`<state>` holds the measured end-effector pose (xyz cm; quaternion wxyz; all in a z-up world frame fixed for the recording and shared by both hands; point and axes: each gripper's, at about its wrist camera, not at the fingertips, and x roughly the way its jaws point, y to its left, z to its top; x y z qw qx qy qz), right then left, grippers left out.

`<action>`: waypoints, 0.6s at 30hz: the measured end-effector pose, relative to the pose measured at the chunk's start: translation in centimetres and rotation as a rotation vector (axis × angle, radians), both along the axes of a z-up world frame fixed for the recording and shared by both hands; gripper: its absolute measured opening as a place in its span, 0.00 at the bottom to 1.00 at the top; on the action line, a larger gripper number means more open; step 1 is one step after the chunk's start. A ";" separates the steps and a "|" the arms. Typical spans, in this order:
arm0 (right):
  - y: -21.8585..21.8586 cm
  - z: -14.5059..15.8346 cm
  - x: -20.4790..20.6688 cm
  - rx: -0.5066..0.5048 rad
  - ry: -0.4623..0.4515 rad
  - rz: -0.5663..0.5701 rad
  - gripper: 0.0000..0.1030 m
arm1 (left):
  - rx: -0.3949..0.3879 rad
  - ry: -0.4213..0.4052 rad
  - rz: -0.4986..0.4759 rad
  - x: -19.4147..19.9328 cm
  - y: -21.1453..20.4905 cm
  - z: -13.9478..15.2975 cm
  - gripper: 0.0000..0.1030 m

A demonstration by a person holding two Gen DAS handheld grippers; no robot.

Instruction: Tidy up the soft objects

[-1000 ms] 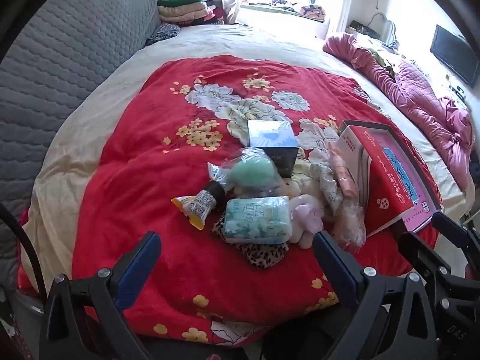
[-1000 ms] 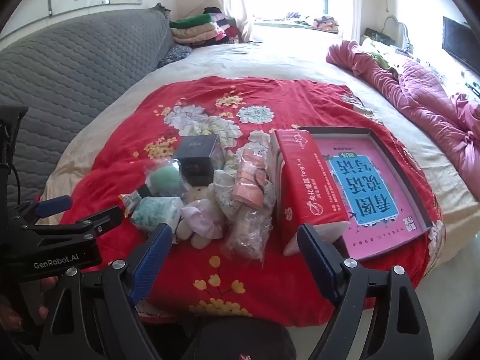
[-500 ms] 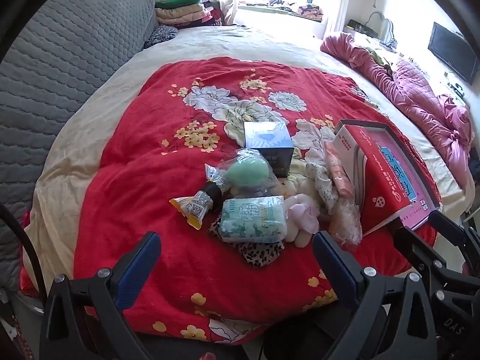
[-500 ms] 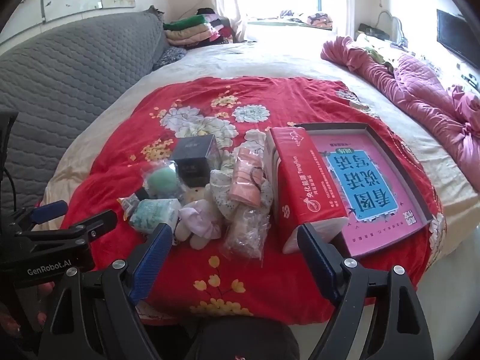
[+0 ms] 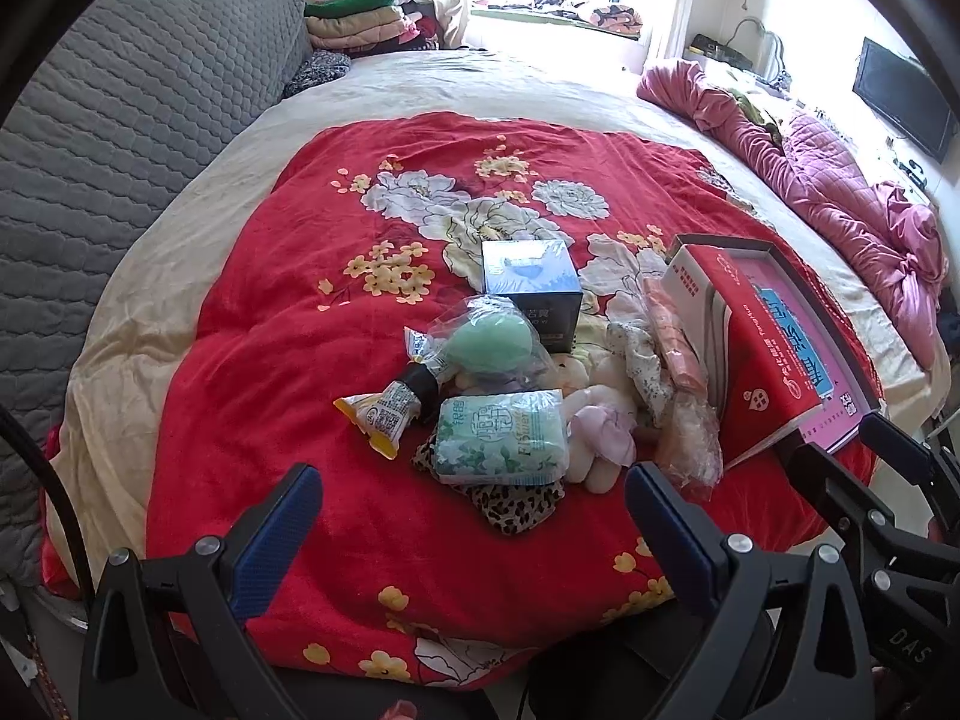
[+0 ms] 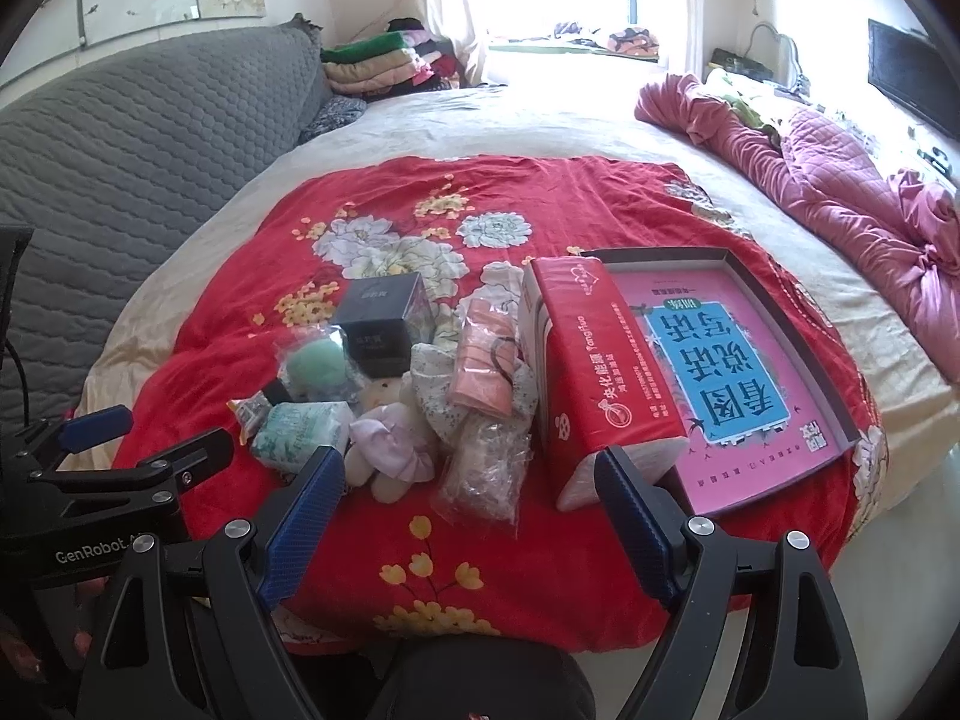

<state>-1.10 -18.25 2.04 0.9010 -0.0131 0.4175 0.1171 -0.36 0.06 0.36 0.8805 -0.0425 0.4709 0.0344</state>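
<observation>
Both claws spread wide, gripping nothing, hovering off the near edge of the bed [image 5: 420, 78]. Left claw [image 5: 474, 516] sits short of the pile; right claw [image 6: 468, 492] is lined up on the gap between the clear plastic bag [image 6: 480, 468] and the red tissue box [image 6: 582, 372].

Soft items are clustered on the red floral blanket [image 5: 270, 300], toward its near-right corner:
- green tissue pack [image 5: 501, 438], nearest the near edge, lying on a leopard-print cloth [image 5: 516, 504]
- plush toy with lilac bow [image 5: 603, 432], touching the pack's right side
- bagged green sponge [image 5: 492, 342], just behind the pack
- yellow snack sachet [image 5: 381, 417], on the pile's left
- pink cloth roll [image 6: 486, 360] on floral fabric, against the red tissue box
- dark cube box [image 5: 531, 282], at the pile's far side

Red tissue box leans on the shallow tray with pink sheet [image 6: 750, 276] at the blanket's right edge.
</observation>
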 end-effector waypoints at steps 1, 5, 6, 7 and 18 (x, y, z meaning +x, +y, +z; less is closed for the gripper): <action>0.0 0.0 0.0 0.000 0.000 0.002 0.83 | -0.002 0.000 0.000 0.0 0.0 0.0 0.98; 0.0 0.0 0.0 0.000 0.002 0.003 0.83 | -0.003 0.003 0.001 0.0 0.0 0.0 0.98; 0.0 0.0 0.0 -0.001 0.002 0.002 0.83 | -0.002 0.000 0.003 -0.1 0.0 0.0 0.98; 0.0 0.0 0.0 -0.006 0.001 -0.001 0.83 | -0.003 -0.001 0.003 -0.1 -0.1 0.0 0.98; -0.1 0.3 0.0 -0.020 -0.011 -0.017 0.83 | -0.004 0.005 -0.011 -0.1 -0.3 -0.5 0.98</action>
